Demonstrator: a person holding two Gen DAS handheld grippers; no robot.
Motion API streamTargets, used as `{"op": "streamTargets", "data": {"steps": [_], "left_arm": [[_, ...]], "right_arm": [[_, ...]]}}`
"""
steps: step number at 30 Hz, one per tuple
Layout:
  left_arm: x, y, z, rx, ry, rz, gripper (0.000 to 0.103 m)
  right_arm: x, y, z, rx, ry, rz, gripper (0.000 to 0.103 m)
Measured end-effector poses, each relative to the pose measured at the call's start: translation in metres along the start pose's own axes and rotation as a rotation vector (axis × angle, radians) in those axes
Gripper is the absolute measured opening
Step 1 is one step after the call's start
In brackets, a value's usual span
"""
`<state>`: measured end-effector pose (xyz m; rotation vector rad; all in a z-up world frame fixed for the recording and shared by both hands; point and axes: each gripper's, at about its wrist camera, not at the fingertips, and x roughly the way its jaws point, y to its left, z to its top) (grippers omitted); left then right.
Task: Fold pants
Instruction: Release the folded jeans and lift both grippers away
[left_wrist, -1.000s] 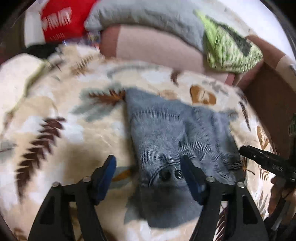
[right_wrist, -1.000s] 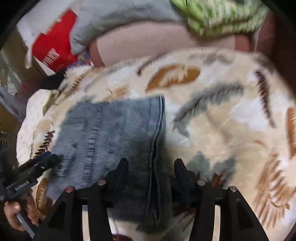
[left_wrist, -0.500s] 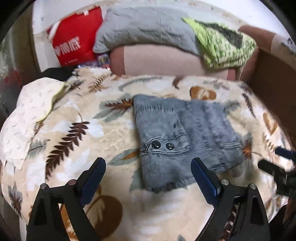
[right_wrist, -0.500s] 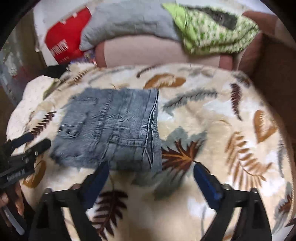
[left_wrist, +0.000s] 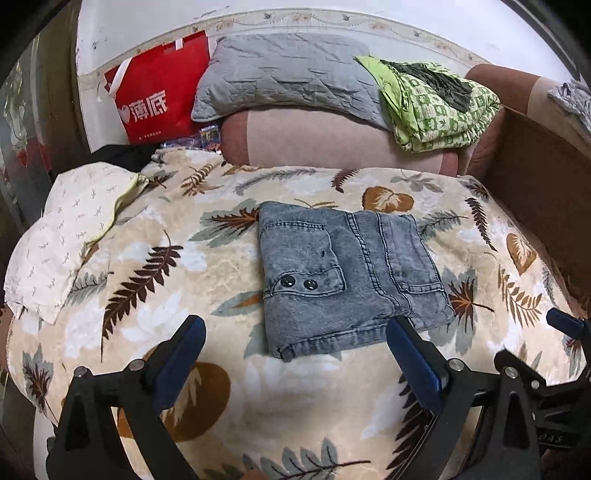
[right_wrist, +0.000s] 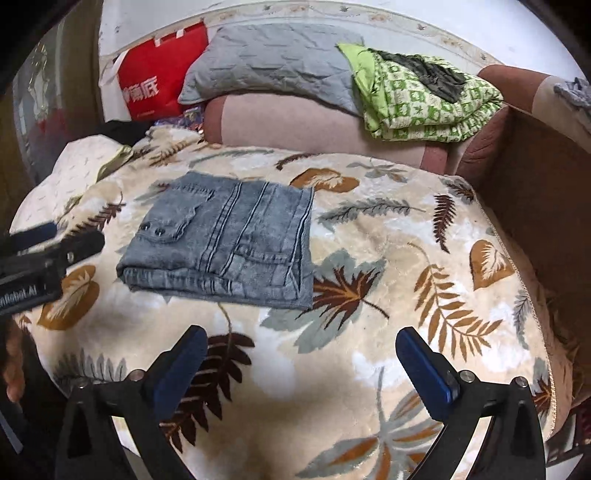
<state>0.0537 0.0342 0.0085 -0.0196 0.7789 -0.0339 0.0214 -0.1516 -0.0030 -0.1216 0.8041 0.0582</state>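
The grey denim pants (left_wrist: 347, 273) lie folded into a compact rectangle on the leaf-patterned blanket (left_wrist: 155, 236), pocket with two dark snaps facing up. My left gripper (left_wrist: 295, 325) hovers just short of the fold's near edge. Its jaws are opening wide, nothing is between them, and the right-hand pad overlaps the fold's corner in the picture. In the right wrist view the same pants (right_wrist: 225, 240) sit up and to the left. My right gripper (right_wrist: 301, 334) is open over bare blanket (right_wrist: 369, 332), clear of the cloth. The left gripper's fingers (right_wrist: 55, 240) show at the left edge.
A grey pillow (left_wrist: 280, 74), a red bag (left_wrist: 159, 96) and a folded green quilt (left_wrist: 432, 103) rest on the pink sofa back (left_wrist: 314, 136). A white patterned cloth (left_wrist: 66, 229) covers the blanket's left end. A brown sofa arm (left_wrist: 539, 192) borders the right side.
Both grippers pulled back off the pants towards me and rose; both jaws spread wide. The right one no longer straddles the fold's edge. The folded pants stayed where they lay.
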Motion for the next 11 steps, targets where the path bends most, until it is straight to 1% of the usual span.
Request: {"op": "streamTargets", "data": {"steps": [4, 9, 11], "left_arm": [[0.002, 0.002, 0.002, -0.02, 0.013, -0.018, 0.098], [0.009, -0.003, 0.007, -0.003, 0.035, -0.033, 0.098], [0.011, -0.005, 0.009, 0.011, 0.033, -0.028, 0.098]], "right_arm": [[-0.001, -0.001, 0.004, 0.012, -0.001, -0.01, 0.103], [0.003, 0.001, 0.004, 0.004, 0.016, -0.015, 0.103], [0.003, 0.0, 0.006, 0.01, 0.014, -0.02, 0.103]]}}
